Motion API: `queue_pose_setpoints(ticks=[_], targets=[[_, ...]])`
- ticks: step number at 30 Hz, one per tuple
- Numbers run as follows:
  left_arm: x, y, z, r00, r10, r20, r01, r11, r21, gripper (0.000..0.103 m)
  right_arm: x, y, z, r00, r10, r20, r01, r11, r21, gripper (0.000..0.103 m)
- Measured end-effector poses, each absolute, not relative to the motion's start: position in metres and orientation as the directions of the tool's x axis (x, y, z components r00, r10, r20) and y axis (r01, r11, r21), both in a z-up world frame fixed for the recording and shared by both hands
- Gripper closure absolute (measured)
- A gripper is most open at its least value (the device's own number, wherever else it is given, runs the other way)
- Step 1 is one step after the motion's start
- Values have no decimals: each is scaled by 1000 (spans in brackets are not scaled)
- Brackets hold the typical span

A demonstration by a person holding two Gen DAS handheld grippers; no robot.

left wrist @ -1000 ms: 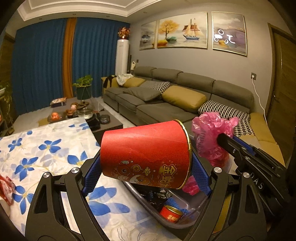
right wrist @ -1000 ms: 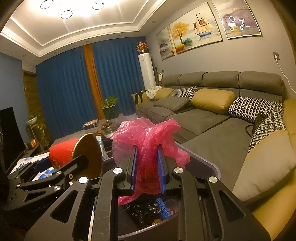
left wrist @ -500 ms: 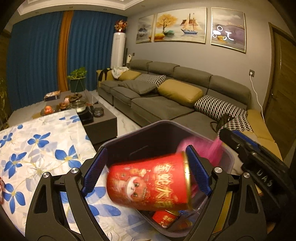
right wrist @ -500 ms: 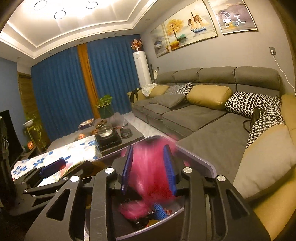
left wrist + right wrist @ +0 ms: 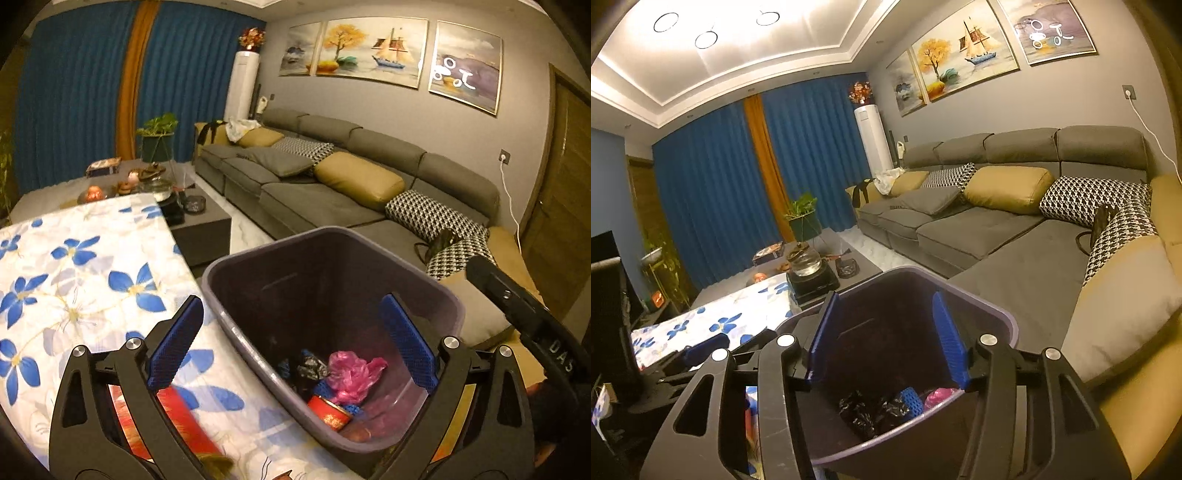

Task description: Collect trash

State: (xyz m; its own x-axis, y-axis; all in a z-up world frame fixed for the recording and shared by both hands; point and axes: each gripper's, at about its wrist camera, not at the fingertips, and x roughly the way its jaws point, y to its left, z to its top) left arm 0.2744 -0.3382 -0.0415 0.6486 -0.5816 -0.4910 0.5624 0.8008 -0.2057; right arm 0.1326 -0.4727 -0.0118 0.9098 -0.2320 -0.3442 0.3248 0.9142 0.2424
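Observation:
A dark purple trash bin (image 5: 417, 280) stands at the table's right edge; it also shows in the right wrist view (image 5: 997, 314). Inside lie a pink plastic bag (image 5: 354, 373), a small red can (image 5: 328, 411), black wrappers (image 5: 871, 410) and blue bits. My left gripper (image 5: 291, 343) is open and empty above the bin's near rim. The red paper cup (image 5: 177, 424) lies blurred on the tablecloth under the left finger, outside the bin. My right gripper (image 5: 886, 332) is open and empty over the bin.
A white tablecloth with blue flowers (image 5: 74, 266) covers the table left of the bin. A low coffee table (image 5: 199, 218) with a kettle and small items stands beyond. A grey sofa (image 5: 332, 184) with cushions runs along the right.
My left gripper opened and the red cup dropped, landing on the tablecloth beside the bin. My right gripper opened and the pink bag fell into the bin.

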Motion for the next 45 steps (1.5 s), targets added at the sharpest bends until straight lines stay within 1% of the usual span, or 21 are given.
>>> queue_pose_setpoints(ticks=[2,6,8,10,12,14,15,17,23,28,31,33,34,36,37,39,40,42,45], targets=[[272,-331,-39,654,-574,-493,554,807,-204,8,129,-468,-12,911,-229,-342,318,920,230,50],[257,-302,-36,705,-503,-499,511,849,-133,8,124,-454,-15,916,-204,-344,291,930,223,50],[247,-277,-39,723,-448,-527,476,875,-91,8,122,-448,-18,917,-182,-355,272,936,223,50],[236,-250,-41,735,-431,-524,455,886,-90,8,119,-437,-20,920,-160,-357,247,945,214,50],[228,-229,-46,756,-382,-532,410,909,-71,8,117,-429,-21,924,-143,-355,229,949,214,50],[227,-213,-58,746,-356,-563,376,923,-85,8,115,-420,-23,928,-120,-354,210,951,227,50],[230,-210,-67,721,-348,-599,369,925,-94,8,114,-417,-23,929,-113,-354,204,951,232,50],[232,-209,-75,701,-352,-620,368,924,-108,8,111,-409,-22,931,-102,-350,193,953,236,50],[235,-222,-79,687,-375,-623,413,906,-90,8,99,-399,-20,929,-119,-349,205,954,219,50],[232,-211,-87,667,-386,-637,420,901,-106,14,87,-402,-21,927,-142,-348,231,946,229,50],[231,-207,-92,651,-385,-654,424,899,-108,22,88,-401,-24,925,-139,-354,235,941,243,50],[232,-206,-95,648,-374,-663,423,901,-96,33,89,-401,-25,924,-136,-357,233,941,246,50],[234,-206,-97,641,-369,-673,422,902,-93,36,90,-401,-25,924,-135,-357,232,941,245,50],[237,-206,-101,623,-367,-691,422,901,-98,56,89,-400,-25,925,-134,-355,230,942,245,50],[238,-207,-103,617,-363,-698,423,901,-95,60,89,-400,-25,926,-133,-354,229,942,246,50],[239,-209,-106,608,-360,-707,429,899,-89,78,88,-402,-25,927,-135,-350,230,942,246,50],[239,-210,-106,608,-357,-709,429,899,-85,83,87,-402,-25,927,-135,-349,230,942,246,50],[238,-210,-105,614,-354,-705,430,900,-77,99,87,-404,-25,927,-137,-349,232,940,248,50],[237,-211,-101,638,-348,-687,425,903,-63,100,86,-407,-27,927,-141,-347,237,938,252,50]])
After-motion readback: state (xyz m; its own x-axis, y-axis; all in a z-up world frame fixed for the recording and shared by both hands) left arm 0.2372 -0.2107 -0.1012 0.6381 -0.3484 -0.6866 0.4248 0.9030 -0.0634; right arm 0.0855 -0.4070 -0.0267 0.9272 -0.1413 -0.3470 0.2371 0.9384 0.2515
